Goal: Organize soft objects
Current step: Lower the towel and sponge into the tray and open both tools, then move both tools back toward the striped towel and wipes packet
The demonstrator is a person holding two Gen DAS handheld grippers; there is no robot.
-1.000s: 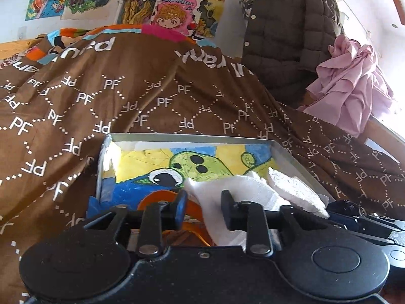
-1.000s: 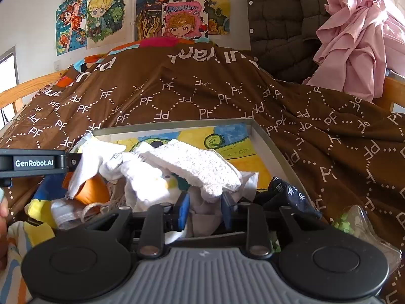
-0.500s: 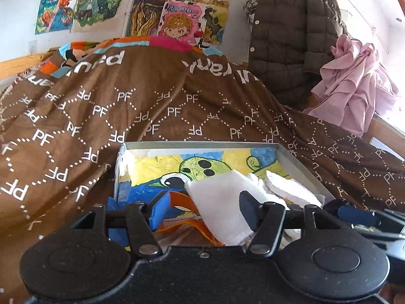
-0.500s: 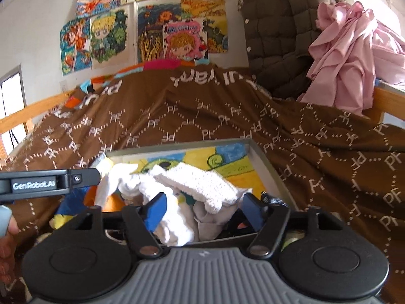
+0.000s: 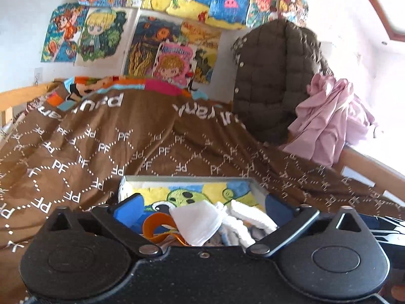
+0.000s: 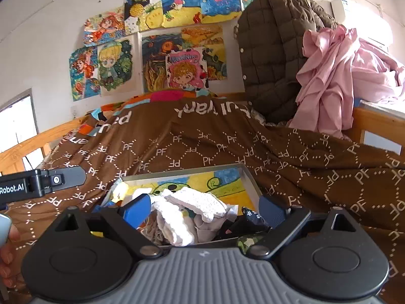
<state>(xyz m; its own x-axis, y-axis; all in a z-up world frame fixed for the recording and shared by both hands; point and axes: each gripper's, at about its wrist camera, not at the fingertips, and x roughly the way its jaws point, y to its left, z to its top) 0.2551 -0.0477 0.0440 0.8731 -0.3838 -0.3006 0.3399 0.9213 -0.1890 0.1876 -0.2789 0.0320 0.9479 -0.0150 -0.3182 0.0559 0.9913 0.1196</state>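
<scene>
A grey box with a cartoon-print floor sits on the brown bed cover and also shows in the right wrist view. It holds a pile of soft things: white cloths, a white textured towel, an orange piece and a dark sock. My left gripper is wide open and empty, raised just above the near side of the pile. My right gripper is wide open and empty, also above the pile. The left gripper's body shows at the left of the right wrist view.
The brown PF-patterned cover spreads over the bed. A dark quilted jacket and pink clothes hang at the back right. Drawings cover the wall. A wooden bed rail runs along the left.
Both grippers opened from nearly shut to wide open, letting go of the white cloths, and rose and tilted up away from the box.
</scene>
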